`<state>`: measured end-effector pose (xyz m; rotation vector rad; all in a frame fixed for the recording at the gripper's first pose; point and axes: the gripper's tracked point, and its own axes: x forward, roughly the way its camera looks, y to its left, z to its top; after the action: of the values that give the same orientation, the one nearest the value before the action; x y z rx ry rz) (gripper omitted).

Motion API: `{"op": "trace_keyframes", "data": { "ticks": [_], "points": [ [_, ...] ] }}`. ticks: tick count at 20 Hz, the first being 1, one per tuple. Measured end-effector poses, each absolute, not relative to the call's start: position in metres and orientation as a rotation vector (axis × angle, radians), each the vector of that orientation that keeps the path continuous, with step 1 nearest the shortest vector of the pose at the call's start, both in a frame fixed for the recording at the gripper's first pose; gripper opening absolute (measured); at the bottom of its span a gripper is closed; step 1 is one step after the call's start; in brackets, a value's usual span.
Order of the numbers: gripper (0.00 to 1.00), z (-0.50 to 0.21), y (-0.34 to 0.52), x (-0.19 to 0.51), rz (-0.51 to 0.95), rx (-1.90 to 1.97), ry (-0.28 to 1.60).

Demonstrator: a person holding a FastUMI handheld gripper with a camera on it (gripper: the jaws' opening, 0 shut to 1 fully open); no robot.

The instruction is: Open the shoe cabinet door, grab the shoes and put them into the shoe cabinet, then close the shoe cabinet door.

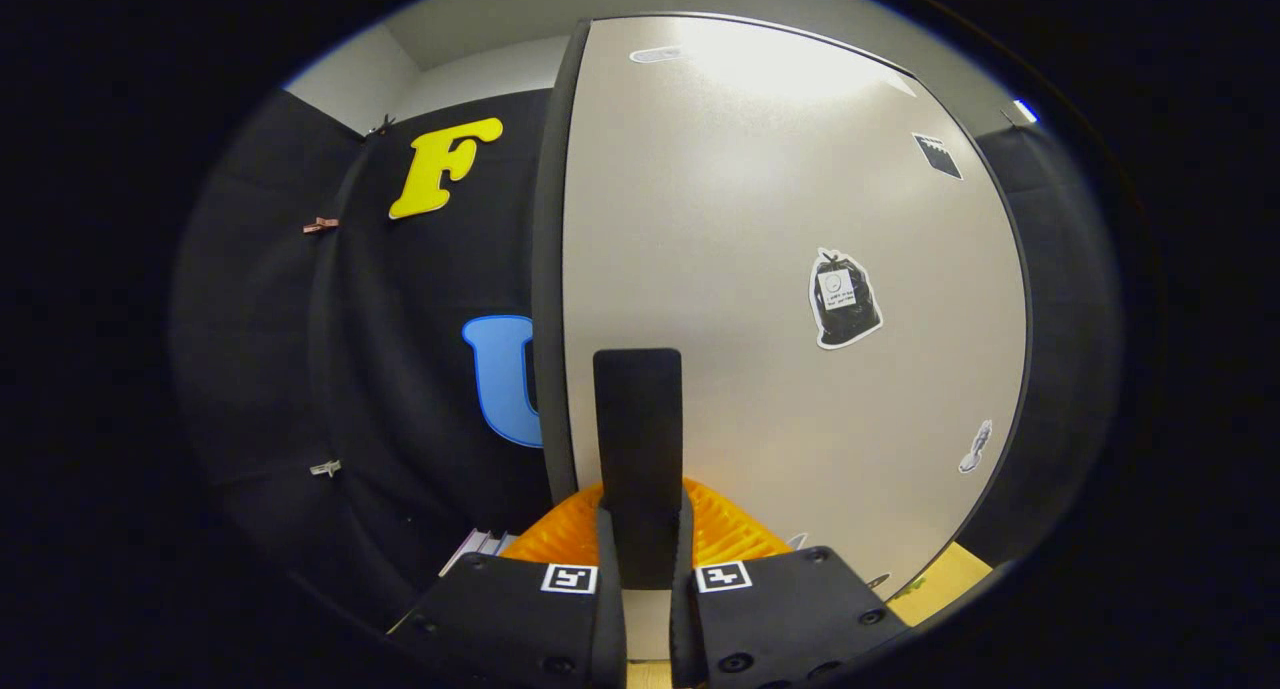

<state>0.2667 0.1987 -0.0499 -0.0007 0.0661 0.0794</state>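
Observation:
The shoe cabinet door (pixel 760 269) is a pale, glossy panel just ahead of me, with a dark edge (pixel 548 269) down its left side. A few stickers sit on it, the largest a black bag shape (pixel 843 299). A black upright handle (pixel 638 439) stands on the door near that edge. My gripper (pixel 647 559) is shut on the handle's lower part, with a finger pressed against each side. I see no shoes.
Left of the door's edge hangs the booth's black cloth wall (pixel 380 369) with small clips pinned to it. A strip of light wooden surface (pixel 955 577) lies low at the right. Some pale striped item (pixel 478 547) sits low at the left, by the fingers.

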Motion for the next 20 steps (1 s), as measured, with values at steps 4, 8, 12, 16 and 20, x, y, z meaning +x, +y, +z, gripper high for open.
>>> {"op": "trace_keyframes", "data": {
  "ticks": [4,8,12,16,20],
  "points": [
    [0.21,-0.047,0.195,0.23,0.145,-0.016,0.058],
    [0.21,-0.037,0.187,0.193,0.206,-0.021,0.058],
    [0.21,-0.035,0.165,0.156,0.233,-0.022,0.066],
    [0.21,-0.032,0.145,0.131,0.25,-0.027,0.069],
    [0.2,-0.029,0.12,0.108,0.253,-0.02,0.074]
  ]
}}
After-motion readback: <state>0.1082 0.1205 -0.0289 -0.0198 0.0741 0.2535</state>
